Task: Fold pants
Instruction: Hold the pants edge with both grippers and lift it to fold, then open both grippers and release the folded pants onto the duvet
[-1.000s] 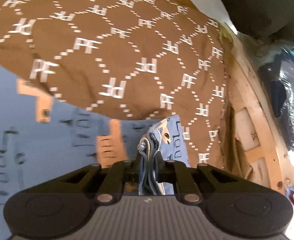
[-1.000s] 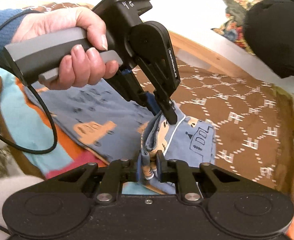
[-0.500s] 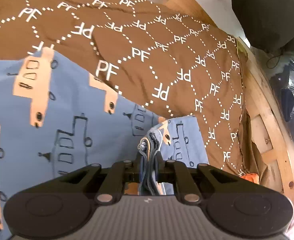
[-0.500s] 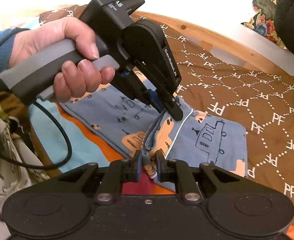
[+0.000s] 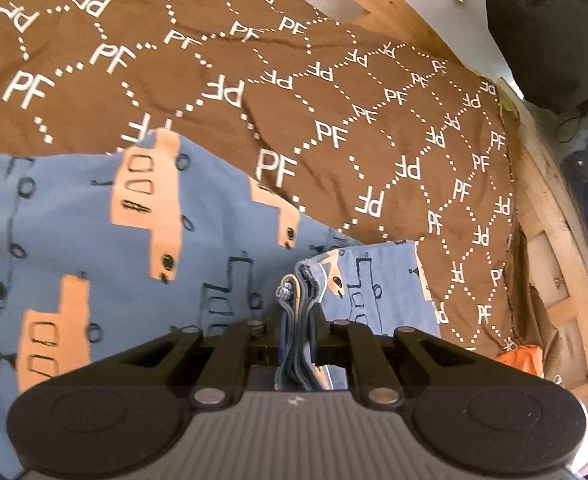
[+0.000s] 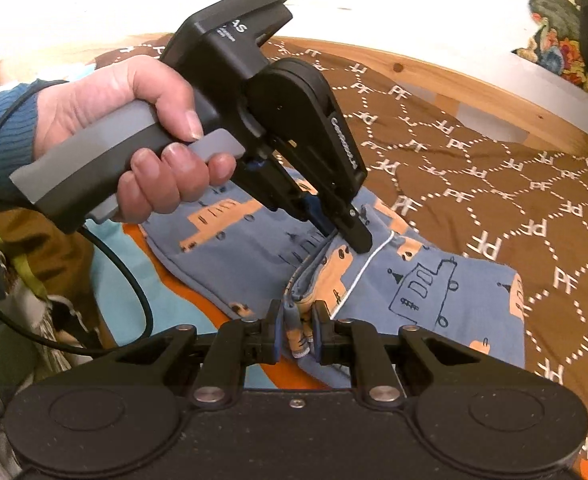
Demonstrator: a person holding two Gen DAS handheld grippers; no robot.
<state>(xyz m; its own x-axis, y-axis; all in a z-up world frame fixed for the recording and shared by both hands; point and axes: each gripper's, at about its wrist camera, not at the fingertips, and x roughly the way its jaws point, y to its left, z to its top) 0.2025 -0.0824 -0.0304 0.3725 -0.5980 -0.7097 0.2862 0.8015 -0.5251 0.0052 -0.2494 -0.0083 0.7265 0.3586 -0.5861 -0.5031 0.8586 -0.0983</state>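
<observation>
The blue pants point(image 5: 94, 216) with orange and outlined vehicle prints lie on a brown quilt point(image 5: 334, 92). My left gripper point(image 5: 298, 320) is shut on a bunched edge of the pants with several layers between its jaws. In the right wrist view the pants point(image 6: 422, 280) lie partly folded, and my right gripper point(image 6: 298, 332) is shut on another bunched edge of them. The left gripper point(image 6: 354, 232), held by a hand, pinches the pants just beyond it.
The brown quilt point(image 6: 494, 184) with white PF marks covers the bed. A wooden bed frame point(image 5: 554, 240) runs along the right and far side. A dark bundle point(image 5: 554, 28) sits at the top right. An orange and light blue cloth point(image 6: 134, 264) lies under the pants at left.
Both grippers have carried the held pants edges down toward the quilt. More of the pants now lies spread flat, and the fold has settled lower.
</observation>
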